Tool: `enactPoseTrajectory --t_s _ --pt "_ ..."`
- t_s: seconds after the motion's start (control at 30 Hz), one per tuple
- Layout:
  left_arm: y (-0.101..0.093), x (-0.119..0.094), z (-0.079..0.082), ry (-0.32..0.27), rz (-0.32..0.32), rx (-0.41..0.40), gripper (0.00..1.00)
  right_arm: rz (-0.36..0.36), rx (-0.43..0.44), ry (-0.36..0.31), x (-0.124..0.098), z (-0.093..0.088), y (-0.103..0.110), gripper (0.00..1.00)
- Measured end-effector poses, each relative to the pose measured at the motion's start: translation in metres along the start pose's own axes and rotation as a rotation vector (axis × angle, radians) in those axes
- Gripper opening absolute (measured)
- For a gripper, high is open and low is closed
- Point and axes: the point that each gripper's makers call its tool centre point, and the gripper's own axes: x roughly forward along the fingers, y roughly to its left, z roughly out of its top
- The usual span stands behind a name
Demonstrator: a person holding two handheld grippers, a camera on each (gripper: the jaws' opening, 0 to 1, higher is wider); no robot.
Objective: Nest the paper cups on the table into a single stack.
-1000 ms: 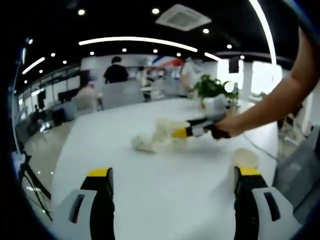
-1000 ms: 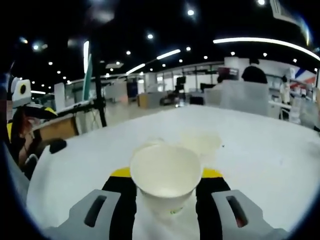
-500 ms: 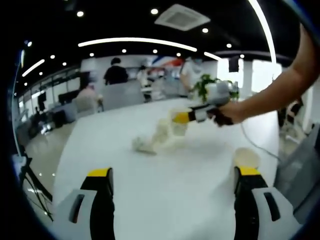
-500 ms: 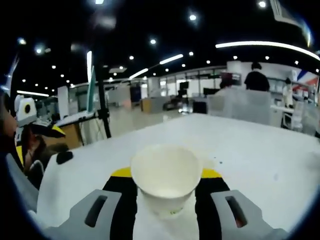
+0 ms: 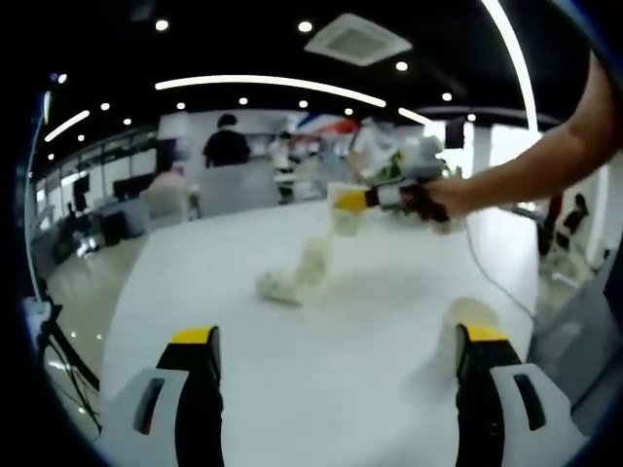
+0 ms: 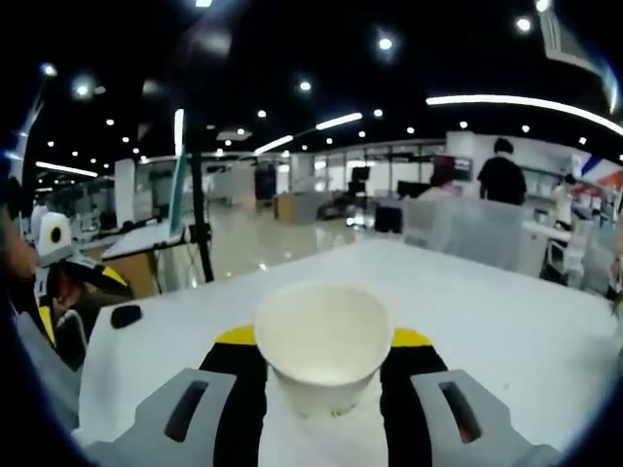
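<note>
Currently, right gripper (image 6: 323,365): my jaws closed on one paper cup (image 6: 323,342), mouth facing the camera, pinched by its side walls, held above the table (image 6: 506,321).
Left gripper (image 5: 336,341): jaws wide apart, nothing between them, low over the near table edge.
Cup stack (image 5: 292,277): lying on its side mid-table, long axis slanting away toward the far edge.
Key relation: the held cup sits above and beyond the stack's far end; my right is nearer it than my left.
Loose cup (image 5: 470,316): just beside my left gripper's right jaw, near the table's right edge.
Materials: thin pale paper, tapered, smooth, I judge easily crushed; table glossy white.
</note>
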Motion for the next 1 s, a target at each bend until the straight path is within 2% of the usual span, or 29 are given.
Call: enactPoseTrajectory --t_s 0.17,0.27,0.4,0.7,1.0 --pt "-0.001 -0.001 -0.003 0.018 -0.007 0.004 0.98 -0.023 -0.007 -0.007 -0.004 0.018 -0.009 0.42" --pt "0.000 -0.003 0.000 0.014 -0.004 0.016 0.98 -0.027 0.012 -0.021 -0.006 0.032 -0.013 0.42" --pt "0.003 -0.007 0.003 0.007 0.004 0.022 0.98 -0.049 0.003 -0.025 -0.011 0.041 -0.017 0.42" --pt "0.005 -0.014 0.001 0.014 0.018 0.038 0.98 -0.041 -0.016 -0.037 -0.019 0.054 -0.009 0.42" --pt "0.000 -0.016 0.004 0.008 0.009 0.044 0.98 -0.035 -0.015 -0.030 -0.026 0.055 -0.001 0.42"
